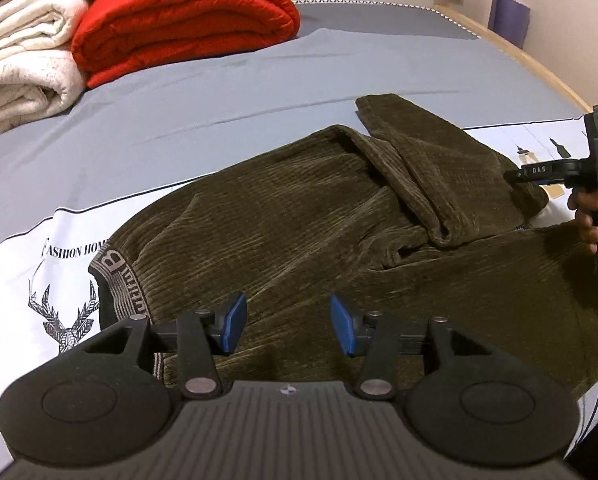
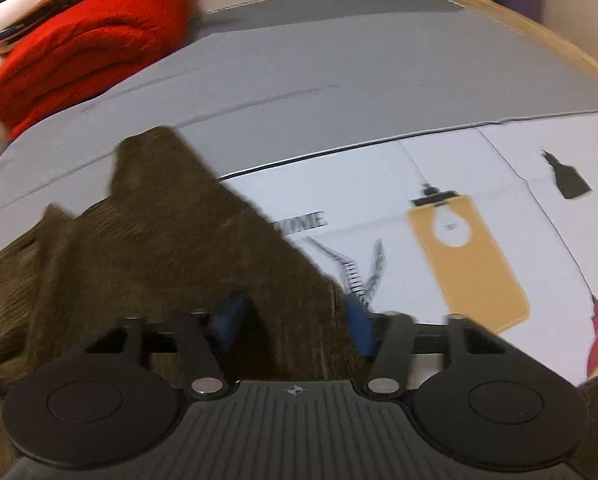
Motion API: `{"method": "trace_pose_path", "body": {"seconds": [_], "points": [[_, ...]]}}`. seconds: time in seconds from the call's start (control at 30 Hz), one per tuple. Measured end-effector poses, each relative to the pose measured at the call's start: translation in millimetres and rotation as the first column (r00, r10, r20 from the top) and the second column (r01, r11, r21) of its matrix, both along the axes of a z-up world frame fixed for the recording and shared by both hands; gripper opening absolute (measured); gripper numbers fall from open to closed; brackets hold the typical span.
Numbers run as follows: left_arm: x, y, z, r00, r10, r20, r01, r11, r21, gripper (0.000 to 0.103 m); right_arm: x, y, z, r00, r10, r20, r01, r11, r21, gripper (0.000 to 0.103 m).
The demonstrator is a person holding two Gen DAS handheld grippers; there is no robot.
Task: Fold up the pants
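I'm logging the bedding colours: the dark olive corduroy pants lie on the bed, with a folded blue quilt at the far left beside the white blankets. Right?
Not quite: the folded quilt is red, not blue, as the left wrist view shows clearly. The rest holds: the olive corduroy pants lie on the bed, and the quilt sits beside the white blankets.

A grey bed sheet [image 1: 259,92] is covering the far part of the bed, meeting a white printed sheet [image 1: 15,280] nearer the cameras. A geometric deer head [image 1: 65,320] is showing on that white sheet under lettering that is only partly readable — and a yellow lightbulb panel [image 2: 467,264] is sitting further right. A folded red quilt [image 1: 187,16] is lying at the far left of the bed, touching a stack of cream blankets [image 1: 23,60] beside it. A purple object [image 1: 509,18] is leaning against the wall — too small to identify.
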State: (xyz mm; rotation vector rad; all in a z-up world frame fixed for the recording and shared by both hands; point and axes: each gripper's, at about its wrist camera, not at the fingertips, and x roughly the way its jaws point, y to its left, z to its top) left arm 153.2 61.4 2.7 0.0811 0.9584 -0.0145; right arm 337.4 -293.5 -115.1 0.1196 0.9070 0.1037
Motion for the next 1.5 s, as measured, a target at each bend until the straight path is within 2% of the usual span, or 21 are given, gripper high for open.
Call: {"method": "trace_pose_path", "body": {"seconds": [0.03,0.07,0.2,0.3,0.33,0.4,0.47,0.53,0.6,0.67,0.7,0.73,0.8,0.87,0.97,1.1,1.23,1.3,1.4,1.5], "points": [[0,-1,-1,1.000,0.000,-0.004,0.000,1.000,0.001,0.053,-2,4,1,1.000,0.020,0.012,-0.020,0.999,-0.036,0.021],[0,-2,-2,1.000,0.003,-0.011,-0.003,1.000,0.004,0.053,-4,6,3,0.999,0.035,0.019,-0.034,0.997,-0.069,0.014],[0,-7,3,1.000,-0.006,-0.001,0.006,1.000,-0.006,0.053,-18,5,26,0.991,0.088,0.100,-0.083,0.995,-0.049,0.011],[1,-12,4,1.000,-0.013,0.004,0.013,1.000,-0.012,0.053,-43,11,56,0.949,0.246,0.196,-0.241,0.969,-0.052,0.011],[2,-14,5,1.000,-0.017,0.004,0.017,1.000,-0.011,0.053,-53,15,64,0.921,0.324,0.216,-0.322,0.946,-0.043,0.011],[3,-17,5,1.000,-0.027,0.005,0.027,1.000,-0.010,0.053,-73,18,68,0.855,0.475,0.208,-0.489,0.872,0.019,0.012],[5,-21,4,0.999,-0.036,0.006,0.036,0.999,-0.010,0.053,-85,22,56,0.786,0.605,0.130,-0.617,0.781,0.097,0.012],[6,-24,4,0.999,-0.040,0.004,0.040,0.999,-0.011,0.053,-91,27,42,0.741,0.670,0.049,-0.671,0.736,0.089,0.013],[8,-26,3,0.999,-0.039,0.004,0.039,0.999,-0.015,0.053,-86,23,37,0.757,0.653,0.025,-0.652,0.751,0.100,0.017],[8,-28,3,0.999,-0.040,0.004,0.040,0.999,-0.017,0.055,-75,9,45,0.808,0.586,0.069,-0.588,0.791,0.166,0.021],[8,-29,3,0.999,-0.043,0.005,0.043,0.999,-0.016,0.055,-69,1,50,0.835,0.543,0.093,-0.549,0.809,0.209,0.035],[8,-31,3,0.999,-0.047,0.005,0.047,0.999,-0.014,0.056,-61,-6,55,0.865,0.487,0.120,-0.500,0.824,0.264,0.053],[9,-32,1,0.999,-0.052,0.002,0.052,0.999,-0.007,0.056,-47,-16,53,0.908,0.400,0.125,-0.418,0.841,0.343,0.065],[10,-33,-1,0.998,-0.055,-0.003,0.055,0.998,-0.004,0.056,-34,-23,44,0.943,0.319,0.091,-0.328,0.857,0.398,0.065],[11,-36,-2,0.998,-0.059,-0.007,0.059,0.998,-0.003,0.056,-16,-32,26,0.975,0.221,0.023,-0.205,0.856,0.474,0.065],[13,-40,-4,0.998,-0.067,-0.009,0.067,0.998,0.000,0.057,-3,-35,8,0.991,0.124,-0.049,-0.073,0.812,0.579,0.065],[14,-43,-5,0.998,-0.068,-0.012,0.068,0.998,-0.002,0.059,10,-38,-7,0.992,0.002,-0.129,0.072,0.822,0.565,0.064],[14,-44,-6,0.997,-0.074,-0.014,0.074,0.997,-0.003,0.059,16,-42,-17,0.985,-0.063,-0.159,0.143,0.813,0.564,0.064],[12,-45,-7,0.997,-0.079,-0.017,0.079,0.997,0.006,0.060,20,-51,-31,0.971,-0.121,-0.205,0.224,0.761,0.609,0.064],[12,-43,-8,0.997,-0.073,-0.020,0.073,0.997,0.008,0.060,27,-55,-43,0.960,-0.137,-0.245,0.269,0.703,0.658,0.064]]}}
